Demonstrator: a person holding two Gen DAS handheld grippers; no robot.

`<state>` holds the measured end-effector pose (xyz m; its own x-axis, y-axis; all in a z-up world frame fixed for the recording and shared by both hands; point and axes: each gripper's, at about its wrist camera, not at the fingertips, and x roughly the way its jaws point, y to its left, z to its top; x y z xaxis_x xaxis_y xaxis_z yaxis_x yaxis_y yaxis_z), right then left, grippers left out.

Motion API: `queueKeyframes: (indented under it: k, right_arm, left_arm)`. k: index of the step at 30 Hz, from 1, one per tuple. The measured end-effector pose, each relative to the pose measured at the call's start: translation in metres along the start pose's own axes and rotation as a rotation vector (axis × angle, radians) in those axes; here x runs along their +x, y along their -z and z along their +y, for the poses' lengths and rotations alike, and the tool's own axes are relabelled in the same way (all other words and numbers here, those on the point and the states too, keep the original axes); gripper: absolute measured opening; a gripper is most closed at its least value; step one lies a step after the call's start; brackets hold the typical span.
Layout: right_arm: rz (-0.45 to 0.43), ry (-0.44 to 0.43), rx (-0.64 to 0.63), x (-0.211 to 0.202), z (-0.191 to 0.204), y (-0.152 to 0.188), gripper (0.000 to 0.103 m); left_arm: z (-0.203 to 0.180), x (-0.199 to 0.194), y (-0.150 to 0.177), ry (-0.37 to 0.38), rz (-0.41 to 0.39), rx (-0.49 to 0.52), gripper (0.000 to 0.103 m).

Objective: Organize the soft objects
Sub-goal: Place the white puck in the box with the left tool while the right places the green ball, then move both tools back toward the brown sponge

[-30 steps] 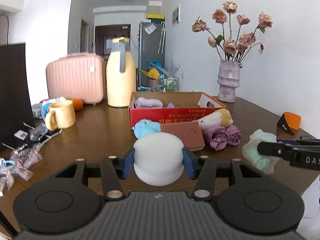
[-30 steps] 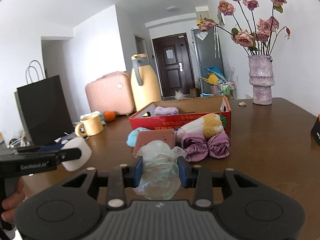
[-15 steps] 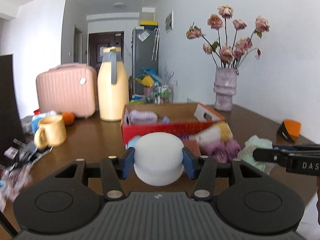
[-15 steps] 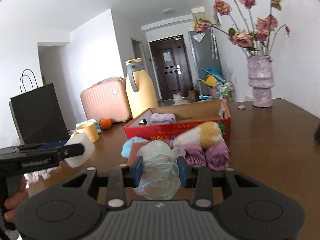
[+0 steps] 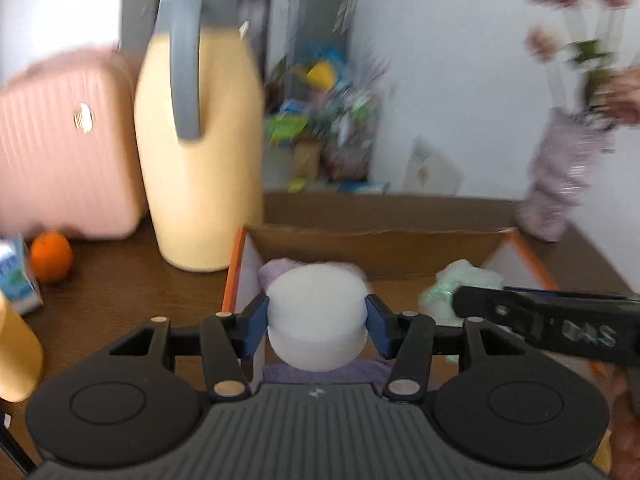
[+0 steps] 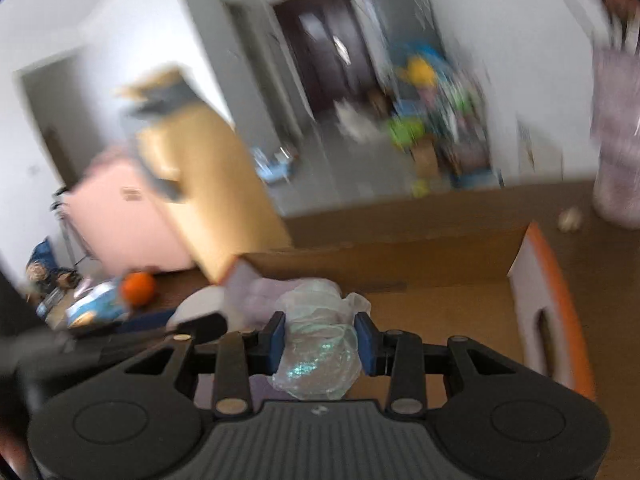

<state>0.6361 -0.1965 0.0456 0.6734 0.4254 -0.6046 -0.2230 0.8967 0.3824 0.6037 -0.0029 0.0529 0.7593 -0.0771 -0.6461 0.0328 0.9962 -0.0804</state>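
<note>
My left gripper (image 5: 317,322) is shut on a round white sponge (image 5: 316,312) and holds it over the left part of the open cardboard box (image 5: 372,240). A lilac cloth (image 5: 276,270) lies in the box beneath it. My right gripper (image 6: 322,340) is shut on a pale green crumpled mesh ball (image 6: 318,344) and holds it over the same box (image 6: 536,288). The right gripper and its green ball (image 5: 452,288) show at the right of the left wrist view. Both views are blurred.
A yellow thermos jug (image 5: 200,152) stands just left of the box, with a pink suitcase (image 5: 64,148) and an orange (image 5: 51,256) further left. A lilac vase with dried roses (image 5: 560,184) stands at the back right. A yellow mug (image 5: 16,352) is at the left edge.
Both grippers have moved forward and up, from in front of the box to over its inside, still holding the sponge and the mesh ball. The items lying before the box have left view.
</note>
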Motion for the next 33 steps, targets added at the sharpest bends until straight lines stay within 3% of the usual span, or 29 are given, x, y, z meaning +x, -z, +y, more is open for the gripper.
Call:
queueKeyframes:
  k: [3,5,9,13,15,21,28,33]
  right_arm:
    - [0.11,-0.015,0.147,0.053,-0.017,-0.009,0.036]
    - [0.166,-0.03,0.174,0.072,-0.017,-0.003,0.037]
    - [0.244,-0.049,0.188,0.09,-0.015,0.003,0.054]
    - [0.243,-0.089,0.177,0.078,-0.012,0.004,0.062]
    - [0.208,-0.047,0.107,0.055,-0.006,-0.001,0.068]
    - [0.046,0.067,-0.094,-0.056,0.012,-0.003,0.074]
    - [-0.135,0.166,-0.139,-0.184,-0.009,0.016,0.078]
    - [-0.214,0.128,-0.112,-0.245,-0.009,0.047,0.078]
  left_arm:
    - [0.008,0.033,0.0,-0.022,0.059,-0.037,0.059]
    - [0.011,0.038,0.004,-0.009,0.061,-0.035,0.063]
    - [0.019,0.018,0.008,0.028,-0.006,-0.015,0.077]
    - [0.018,-0.011,0.004,-0.002,-0.071,0.035,0.078]
    - [0.018,-0.025,0.001,-0.021,-0.089,0.051,0.078]
    - [0.014,-0.089,0.0,-0.095,-0.173,0.112,0.081]
    - [0.001,-0.167,0.024,-0.09,-0.243,0.138,0.085]
    - [-0.009,-0.216,0.049,-0.075,-0.301,0.121,0.086]
